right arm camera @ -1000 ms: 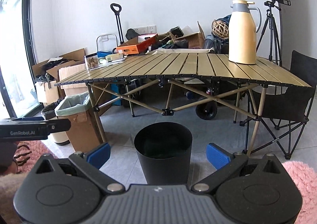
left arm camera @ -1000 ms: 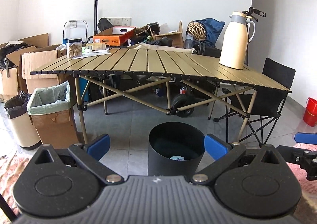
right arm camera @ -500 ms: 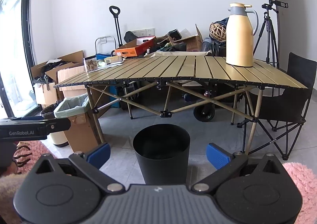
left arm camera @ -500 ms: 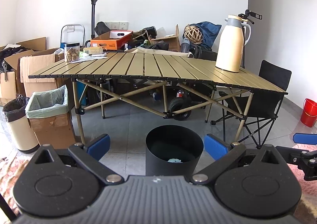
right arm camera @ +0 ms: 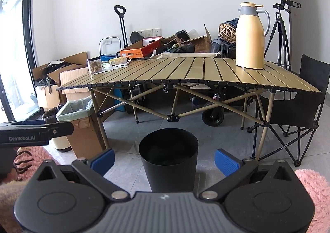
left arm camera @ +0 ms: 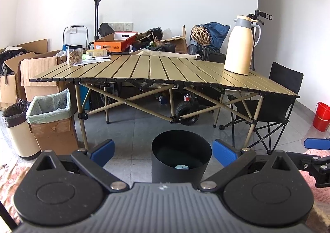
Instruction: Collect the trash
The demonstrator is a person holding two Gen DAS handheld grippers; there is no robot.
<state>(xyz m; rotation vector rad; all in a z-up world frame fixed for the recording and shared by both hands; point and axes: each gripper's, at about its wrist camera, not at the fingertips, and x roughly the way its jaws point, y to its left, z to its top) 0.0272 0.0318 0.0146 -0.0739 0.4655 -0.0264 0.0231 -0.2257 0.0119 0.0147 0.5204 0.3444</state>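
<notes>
A black round bin (left arm camera: 181, 155) stands on the grey tile floor in front of the folding table (left arm camera: 156, 68). A pale blue scrap (left arm camera: 182, 167) lies inside it. My left gripper (left arm camera: 164, 153) is open and empty, held near and above the bin. In the right wrist view the same bin (right arm camera: 168, 158) sits between the pads of my right gripper (right arm camera: 165, 159), which is open and empty. The left gripper (right arm camera: 35, 131) shows at that view's left edge. The right gripper's blue pad (left arm camera: 317, 143) shows at the left view's right edge.
On the table stand a cream thermos jug (left arm camera: 239, 45), a clear jar (left arm camera: 74, 54) and papers. A cardboard bin with a green liner (left arm camera: 49, 113) and a cream bin with a black liner (left arm camera: 18, 127) stand left. A black folding chair (left arm camera: 274, 105), red bucket (left arm camera: 321, 116), pink rug (right arm camera: 311, 189).
Both grippers have drawn back and lowered slightly; the table top looks flatter and the bin sits a little farther off. Both stay open and empty.
</notes>
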